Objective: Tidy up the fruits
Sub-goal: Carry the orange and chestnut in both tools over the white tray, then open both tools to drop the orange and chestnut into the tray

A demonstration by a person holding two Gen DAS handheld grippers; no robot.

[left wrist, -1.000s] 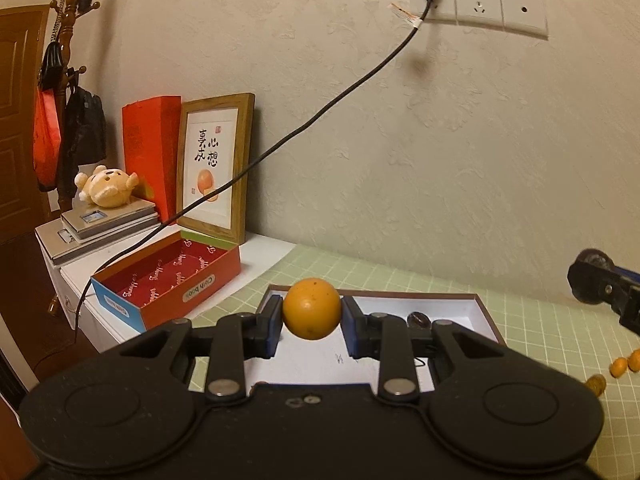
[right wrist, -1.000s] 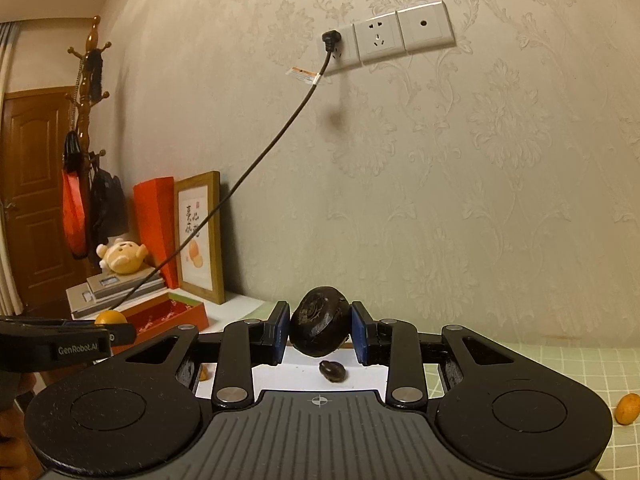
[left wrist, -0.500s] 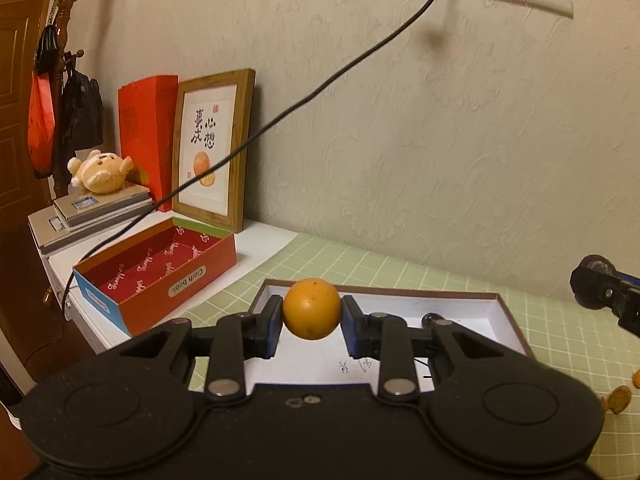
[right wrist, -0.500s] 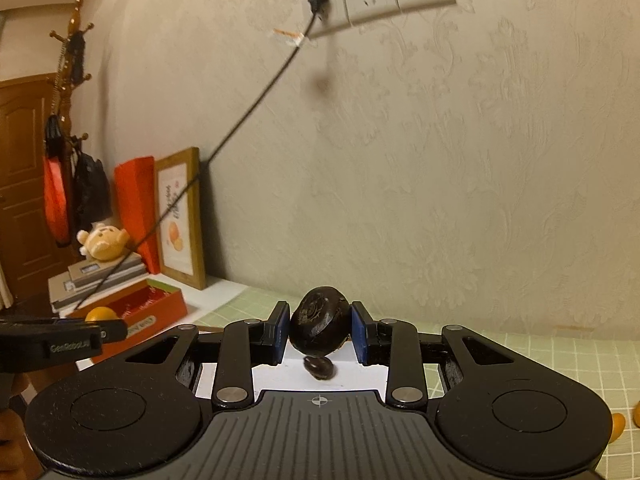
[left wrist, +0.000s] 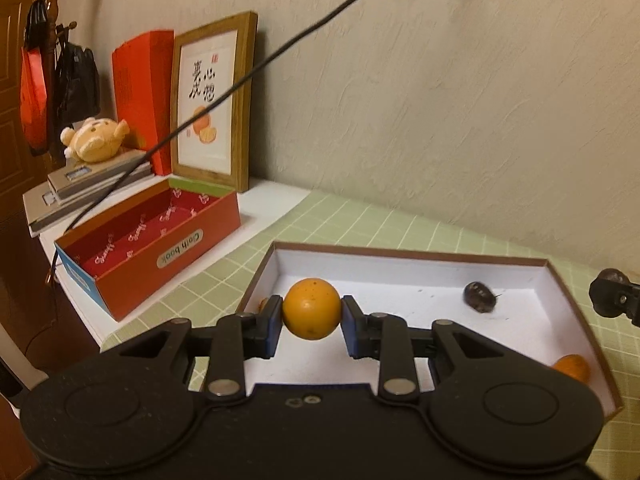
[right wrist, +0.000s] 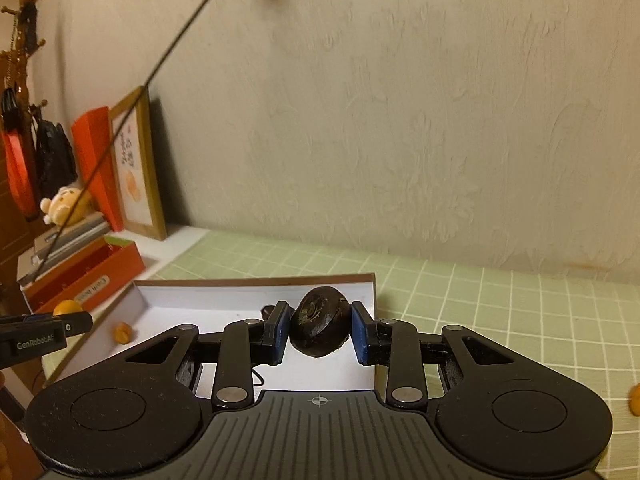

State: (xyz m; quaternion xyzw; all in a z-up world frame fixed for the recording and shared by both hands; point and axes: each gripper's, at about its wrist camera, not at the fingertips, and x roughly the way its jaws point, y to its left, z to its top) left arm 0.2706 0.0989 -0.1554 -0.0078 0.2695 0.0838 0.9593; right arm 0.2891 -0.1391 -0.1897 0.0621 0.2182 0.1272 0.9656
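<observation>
My left gripper (left wrist: 312,323) is shut on a round orange fruit (left wrist: 312,309), held over the near left part of a shallow white box with a brown rim (left wrist: 400,254). Inside that box lie a dark fruit (left wrist: 478,296) and a small orange fruit (left wrist: 573,367). My right gripper (right wrist: 320,336) is shut on a dark wrinkled fruit (right wrist: 319,327), above the same white box (right wrist: 256,280). A small orange fruit (right wrist: 122,332) lies in the box's left part. The left gripper with its orange fruit (right wrist: 67,307) shows at the left edge of the right wrist view.
An open red box (left wrist: 152,240) labelled "Cloth book" stands left of the white box. Behind it are a framed picture (left wrist: 212,100), a red card, a plush toy (left wrist: 94,140) and stacked books. A black cable (left wrist: 256,72) hangs across. Another orange fruit (right wrist: 634,399) lies on the green checked mat.
Both grippers have come down and forward toward the white box, tilting downward, so the box now lies right under them. Each still holds its fruit.
</observation>
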